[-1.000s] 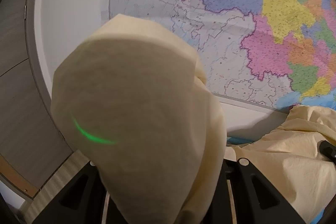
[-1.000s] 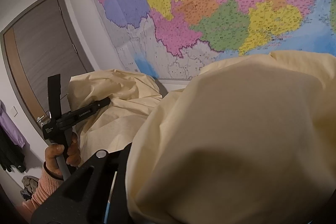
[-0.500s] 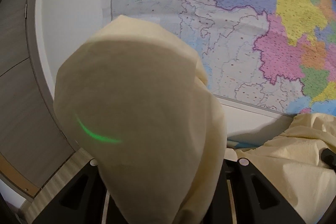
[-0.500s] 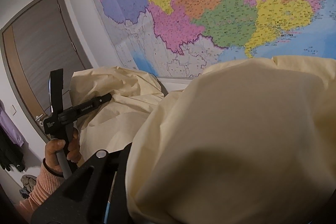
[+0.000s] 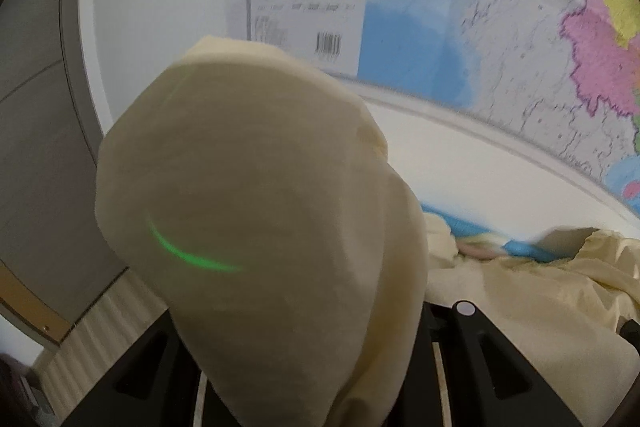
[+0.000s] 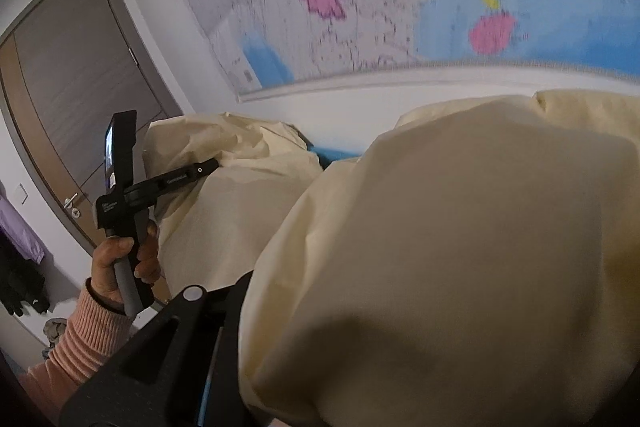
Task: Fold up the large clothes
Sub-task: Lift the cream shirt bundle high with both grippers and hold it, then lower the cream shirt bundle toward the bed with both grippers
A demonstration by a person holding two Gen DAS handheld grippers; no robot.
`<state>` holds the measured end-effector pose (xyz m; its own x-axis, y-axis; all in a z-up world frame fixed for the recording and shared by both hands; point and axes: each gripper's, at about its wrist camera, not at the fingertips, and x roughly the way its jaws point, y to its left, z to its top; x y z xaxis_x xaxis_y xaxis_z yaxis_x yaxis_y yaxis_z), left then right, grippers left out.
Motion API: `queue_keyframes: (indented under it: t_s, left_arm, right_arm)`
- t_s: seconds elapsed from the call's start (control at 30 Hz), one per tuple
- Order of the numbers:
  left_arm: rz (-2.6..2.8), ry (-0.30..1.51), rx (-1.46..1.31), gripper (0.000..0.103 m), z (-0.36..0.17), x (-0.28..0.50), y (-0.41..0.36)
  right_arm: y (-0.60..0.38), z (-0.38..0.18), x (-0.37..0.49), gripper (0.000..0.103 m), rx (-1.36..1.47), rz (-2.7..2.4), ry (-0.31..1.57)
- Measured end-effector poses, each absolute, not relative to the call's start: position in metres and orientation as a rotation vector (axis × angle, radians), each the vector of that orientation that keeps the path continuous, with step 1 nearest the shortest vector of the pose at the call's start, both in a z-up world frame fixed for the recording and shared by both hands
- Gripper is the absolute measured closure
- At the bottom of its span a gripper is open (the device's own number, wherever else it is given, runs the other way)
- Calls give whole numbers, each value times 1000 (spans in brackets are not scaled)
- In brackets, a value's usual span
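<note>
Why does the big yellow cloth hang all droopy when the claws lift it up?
The yellow cloth is probably very floppy: it drapes right over the right claw and the left claw, hiding their tips. It seems light and thin, since it bunches into soft wrinkles. It likely won't hold any shape unless laid flat.

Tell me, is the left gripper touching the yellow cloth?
Touching. In the right wrist view the left gripper has its tip pressed into the yellow cloth, with fabric bunched around it and no gap.
</note>
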<state>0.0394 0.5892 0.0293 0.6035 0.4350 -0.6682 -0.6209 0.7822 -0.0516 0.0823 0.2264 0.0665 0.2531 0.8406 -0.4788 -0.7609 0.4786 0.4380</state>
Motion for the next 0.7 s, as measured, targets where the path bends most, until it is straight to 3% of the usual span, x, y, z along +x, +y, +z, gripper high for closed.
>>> queue_keyframes:
  t_s: [0.23, 0.43, 0.53, 0.57, 0.7]
  left_arm:
    - [617, 696, -288, 79, 17, 29, 588]
    - [623, 732, -298, 74, 7, 27, 586]
    - [622, 740, -309, 73, 2, 25, 588]
    - [622, 743, -310, 73, 2, 24, 588]
    - [621, 749, -303, 71, 0, 23, 585]
  right_arm:
    - [230, 57, 83, 87, 122, 1107, 778]
    - [221, 44, 88, 77, 172, 1129, 868]
    - [215, 44, 89, 68, 193, 1146, 908]
    - [213, 43, 91, 60, 218, 1168, 939]
    - [197, 39, 89, 52, 237, 1195, 980]
